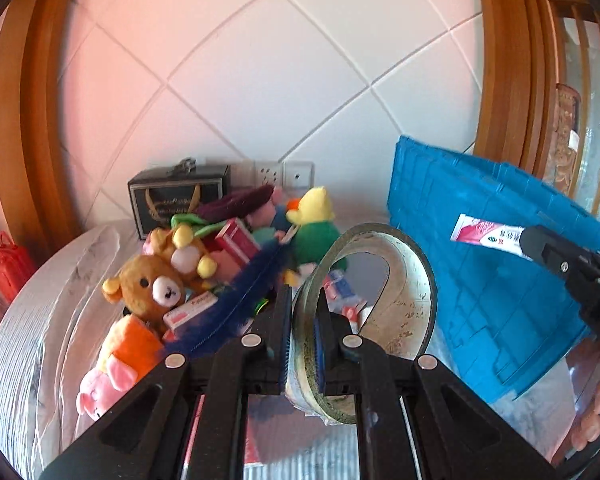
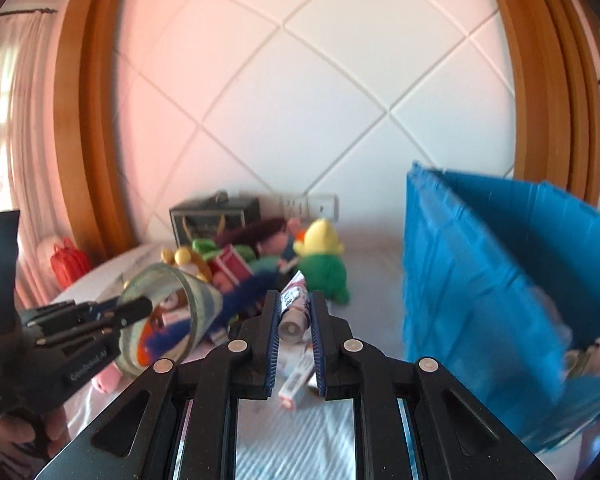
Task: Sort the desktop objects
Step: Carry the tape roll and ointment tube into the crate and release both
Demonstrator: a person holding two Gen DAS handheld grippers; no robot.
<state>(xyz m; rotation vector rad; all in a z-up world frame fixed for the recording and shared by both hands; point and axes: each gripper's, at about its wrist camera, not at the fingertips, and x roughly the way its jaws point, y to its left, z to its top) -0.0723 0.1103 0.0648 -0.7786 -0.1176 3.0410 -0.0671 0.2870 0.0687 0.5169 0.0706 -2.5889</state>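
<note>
My left gripper [image 1: 302,300] is shut on a roll of clear tape [image 1: 384,280], held in the air over the bed; the roll also shows in the right wrist view [image 2: 172,304]. My right gripper [image 2: 295,304] is shut on a pink and white tube [image 2: 294,304], held near the blue crate [image 2: 480,280]. In the left wrist view the tube [image 1: 488,234] pokes out in front of the crate [image 1: 492,272]. A heap of plush toys and small boxes [image 1: 188,268] lies on the bed behind the tape.
A brown bear plush [image 1: 148,286], a yellow and green duck plush [image 1: 314,224], a blue feather [image 1: 240,304] and a red box [image 1: 238,240] lie in the heap. A dark gift box [image 1: 178,196] stands against the tiled wall. A red bag [image 1: 8,264] sits far left.
</note>
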